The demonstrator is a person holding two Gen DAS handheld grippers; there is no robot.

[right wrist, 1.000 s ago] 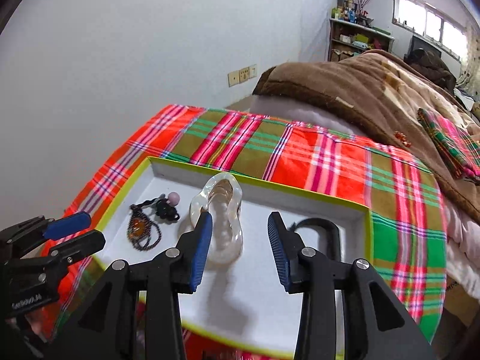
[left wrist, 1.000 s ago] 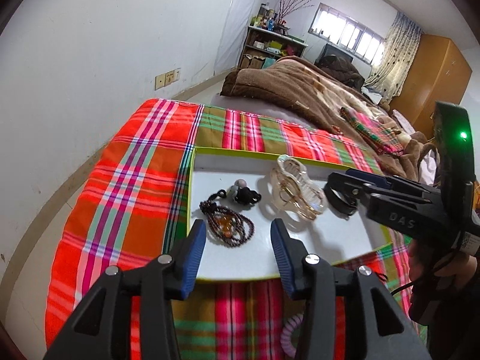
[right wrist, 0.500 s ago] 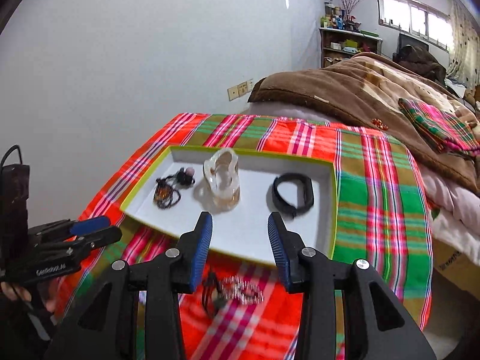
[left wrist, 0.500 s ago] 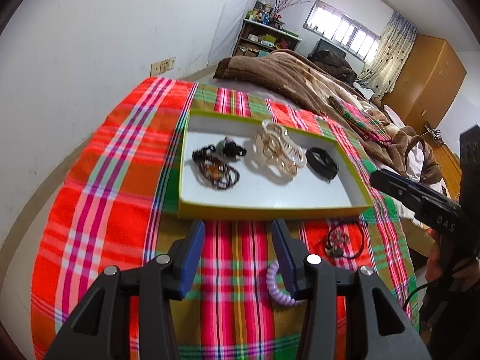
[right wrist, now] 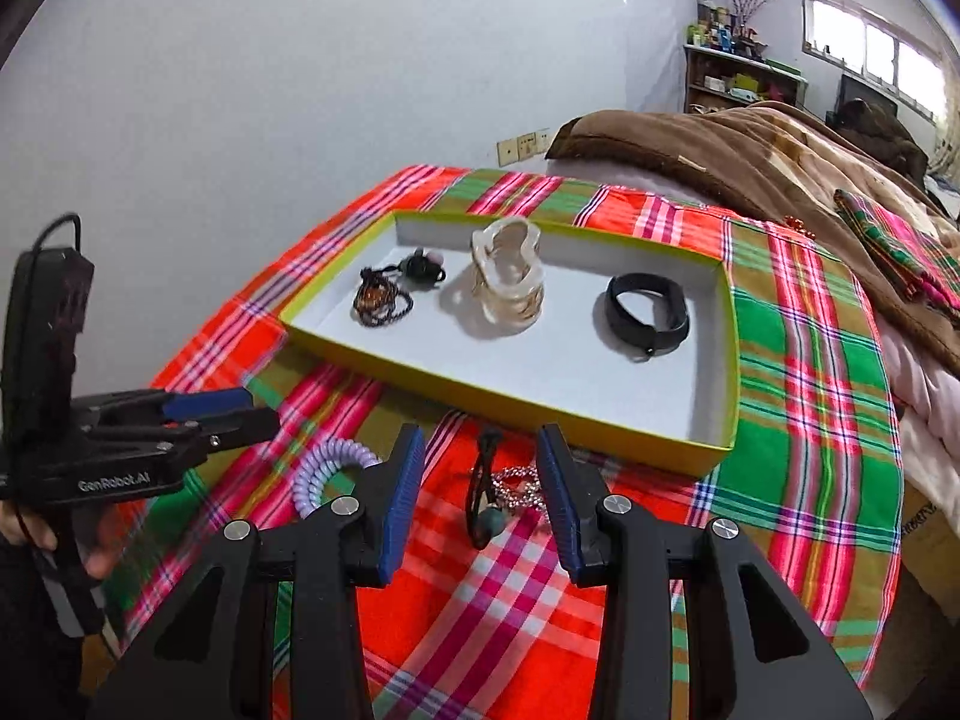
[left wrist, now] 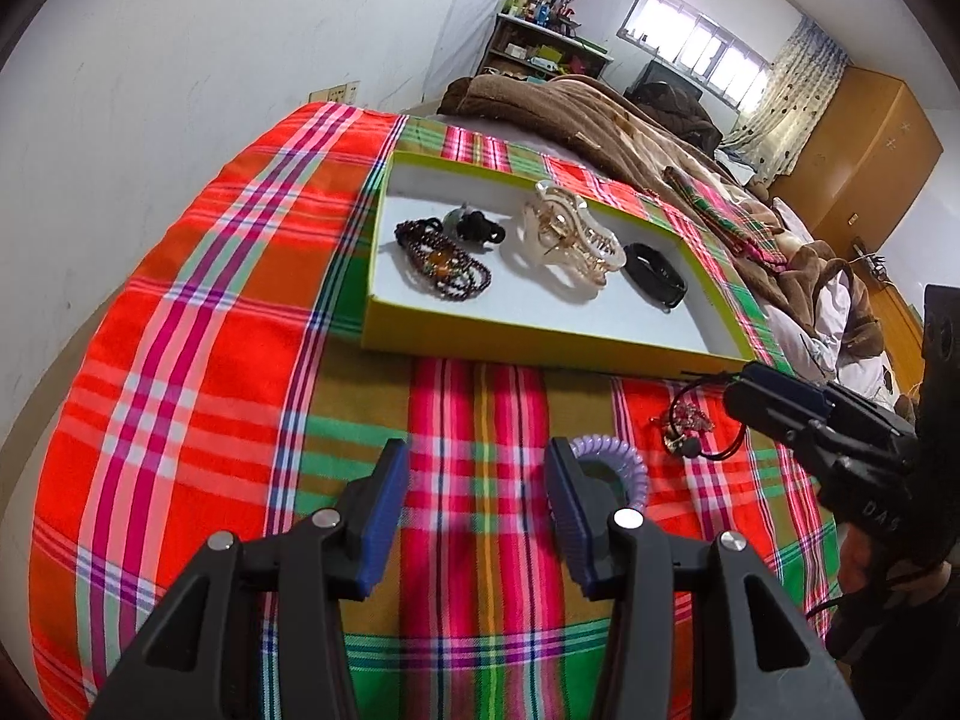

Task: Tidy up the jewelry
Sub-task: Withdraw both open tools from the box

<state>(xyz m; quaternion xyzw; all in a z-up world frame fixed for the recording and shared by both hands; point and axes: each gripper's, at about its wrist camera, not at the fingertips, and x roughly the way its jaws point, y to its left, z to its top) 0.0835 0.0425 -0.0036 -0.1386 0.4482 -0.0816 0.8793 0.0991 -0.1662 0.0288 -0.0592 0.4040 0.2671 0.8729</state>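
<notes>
Left to right across the plaid cloth (right wrist: 804, 360) on the bed: the left claw (right wrist: 249, 411), seen side-on from the right wrist view, hovers near the tray's near-left corner; in its own view, the left claw (left wrist: 477, 516) is spread and holds nothing. Just beside its right finger lies a purple coil hair tie (left wrist: 618, 468), outside the tray. The shallow yellow-rimmed tray (right wrist: 510, 405) already carries, in order, a dark bead bracelet (right wrist: 379, 300), a black hair tie with a pale bead (right wrist: 423, 267), a clear hair clip (right wrist: 510, 282) and a black band (right wrist: 647, 312). In front of the tray's near wall rests a silver chain with a black cord (right wrist: 501, 495), framed between the fingers of the right claw (right wrist: 480, 498), which is likewise spread and empty. By this evidence four pieces are sorted and two, the coil tie and the chain, remain to be moved into the tray.
</notes>
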